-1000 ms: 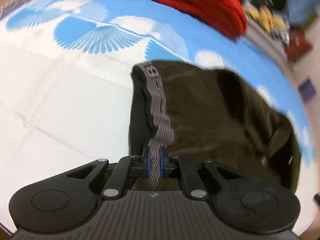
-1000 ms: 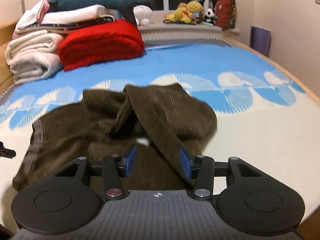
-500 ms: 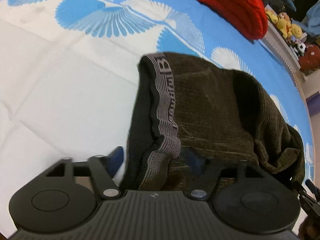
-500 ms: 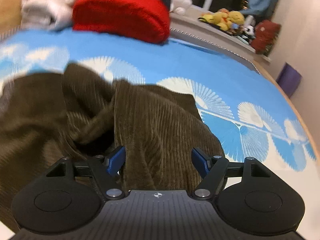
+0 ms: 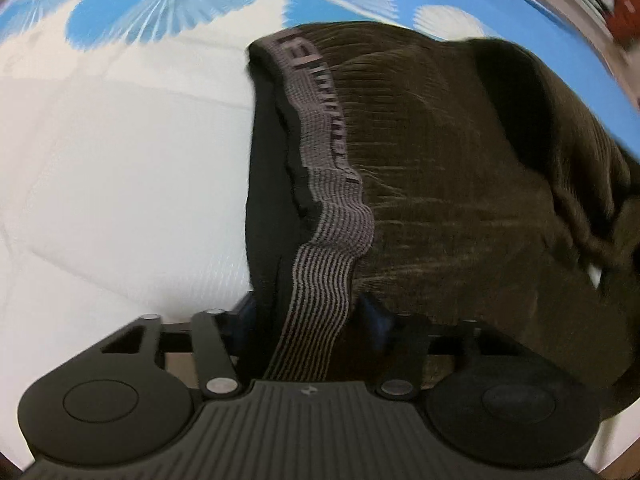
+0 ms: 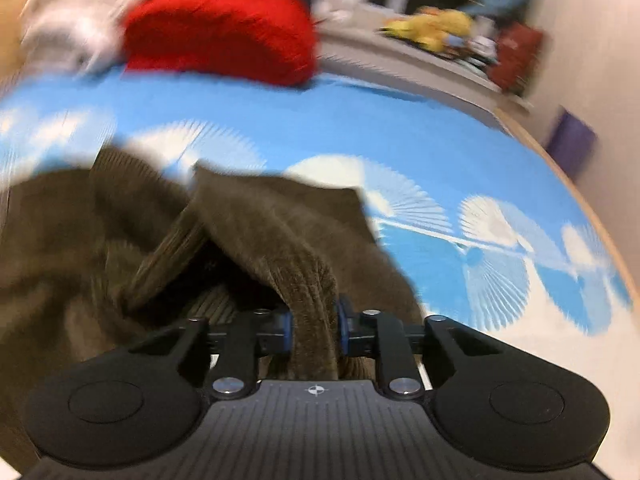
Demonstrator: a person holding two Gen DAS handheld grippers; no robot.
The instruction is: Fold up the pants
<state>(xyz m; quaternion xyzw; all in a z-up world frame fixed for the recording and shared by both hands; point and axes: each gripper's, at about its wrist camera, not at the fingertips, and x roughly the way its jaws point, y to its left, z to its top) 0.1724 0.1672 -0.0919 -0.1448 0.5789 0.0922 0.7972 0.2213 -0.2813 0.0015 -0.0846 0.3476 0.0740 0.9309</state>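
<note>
Dark brown corduroy pants (image 5: 440, 160) lie crumpled on the bed, their grey striped waistband (image 5: 320, 140) running toward the camera. My left gripper (image 5: 308, 312) points steeply down over that waistband, which lies between its closing jaws; the blue pads (image 5: 374, 314) stand well apart and do not clearly pinch it. In the right wrist view the pants (image 6: 260, 220) form a heap, and my right gripper (image 6: 314, 320) has its jaws closing, both pads pressed on a raised ridge of the brown fabric.
The bed sheet (image 6: 400, 128) is blue with white fan patterns and turns white (image 5: 120, 160) nearer the front. A folded red blanket (image 6: 216, 32) and white folded linens (image 6: 68, 20) sit at the back. Plush toys (image 6: 436, 28) line a ledge; the bed's wooden edge (image 6: 592, 216) curves at right.
The left gripper let go of the waistband, opened wide, sank closer and is narrowing around it again. The right gripper slid sideways along the heap, opened, then clamped onto a fold of fabric.
</note>
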